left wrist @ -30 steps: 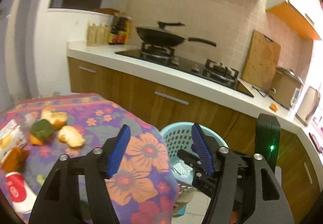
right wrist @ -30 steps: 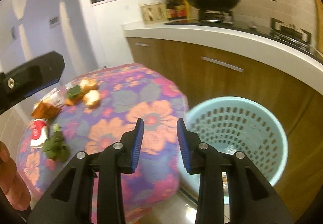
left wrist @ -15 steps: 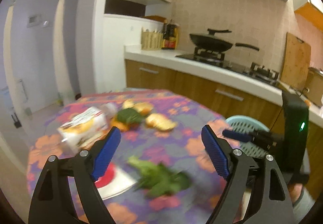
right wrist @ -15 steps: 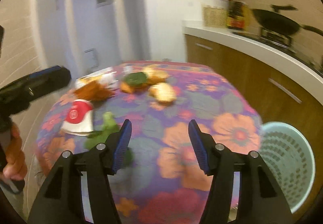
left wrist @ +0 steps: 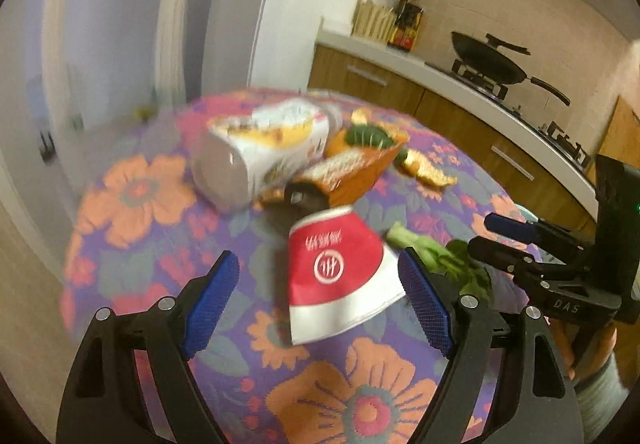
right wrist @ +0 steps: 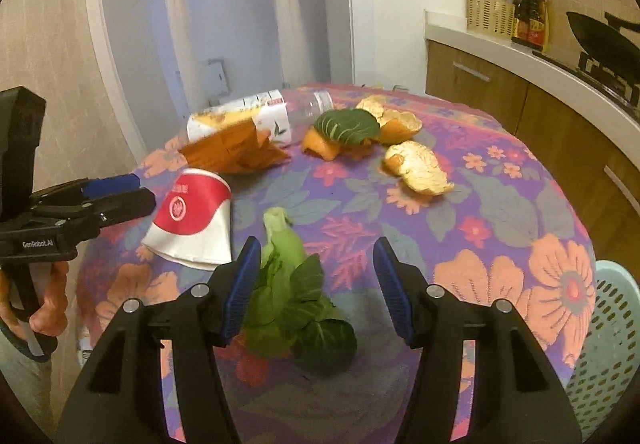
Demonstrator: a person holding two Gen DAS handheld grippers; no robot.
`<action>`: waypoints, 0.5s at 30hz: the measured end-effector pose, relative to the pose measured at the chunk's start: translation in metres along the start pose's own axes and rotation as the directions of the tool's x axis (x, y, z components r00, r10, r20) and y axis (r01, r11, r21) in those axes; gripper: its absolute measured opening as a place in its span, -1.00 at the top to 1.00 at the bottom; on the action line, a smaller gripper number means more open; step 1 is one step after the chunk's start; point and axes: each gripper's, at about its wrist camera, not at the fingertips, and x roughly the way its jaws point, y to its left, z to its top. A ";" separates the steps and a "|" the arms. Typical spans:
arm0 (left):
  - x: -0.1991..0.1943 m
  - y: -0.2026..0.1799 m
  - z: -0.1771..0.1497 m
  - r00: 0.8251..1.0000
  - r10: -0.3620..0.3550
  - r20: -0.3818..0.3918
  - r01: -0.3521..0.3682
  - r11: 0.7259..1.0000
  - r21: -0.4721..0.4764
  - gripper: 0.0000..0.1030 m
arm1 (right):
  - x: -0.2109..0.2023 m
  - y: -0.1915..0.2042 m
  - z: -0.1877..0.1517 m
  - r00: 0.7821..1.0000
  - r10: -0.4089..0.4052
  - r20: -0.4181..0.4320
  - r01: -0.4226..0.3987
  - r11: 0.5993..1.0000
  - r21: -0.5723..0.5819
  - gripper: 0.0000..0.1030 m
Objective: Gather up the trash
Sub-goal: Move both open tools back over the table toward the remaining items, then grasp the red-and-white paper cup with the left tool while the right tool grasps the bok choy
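A flattened red-and-white paper cup (left wrist: 332,276) lies on the floral tablecloth between the fingers of my left gripper (left wrist: 316,260). Its jaws are closing, and the pads stand clear of the cup. My right gripper (right wrist: 316,248) is open over a bok choy (right wrist: 292,296), whose stalk reaches up between its fingers without touching them. Farther back lie a plastic bottle (right wrist: 248,119), an orange wrapper (right wrist: 236,151), orange peels (right wrist: 416,167) and a green leaf (right wrist: 346,125). The cup (right wrist: 188,219) lies left of the bok choy.
A light blue perforated basket (right wrist: 608,328) stands on the floor past the table's right edge. A kitchen counter (right wrist: 520,55) with a wok (left wrist: 488,61) runs behind. A hand (right wrist: 48,304) holds the left gripper at the table's left side.
Both grippers have swung from the basket to the table and come down over the trash. Both have opened wider. The cup now lies between the left fingers, the bok choy under the right.
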 end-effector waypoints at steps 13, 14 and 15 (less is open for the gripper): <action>0.034 -0.010 -0.010 0.993 0.017 -0.116 -0.019 1.000 -0.012 -0.11 | 0.013 -0.001 0.000 0.997 0.044 -0.065 -0.043 0.999 0.008 -0.13; 0.034 -0.011 -0.009 0.993 0.010 -0.118 -0.012 1.000 -0.016 0.04 | 0.013 -0.001 0.000 0.997 0.041 -0.067 -0.041 0.999 0.008 -0.16; 0.034 -0.011 -0.009 0.993 -0.005 -0.120 0.002 1.000 -0.030 0.15 | 0.014 -0.001 0.000 0.997 0.041 -0.072 -0.041 0.999 0.008 -0.19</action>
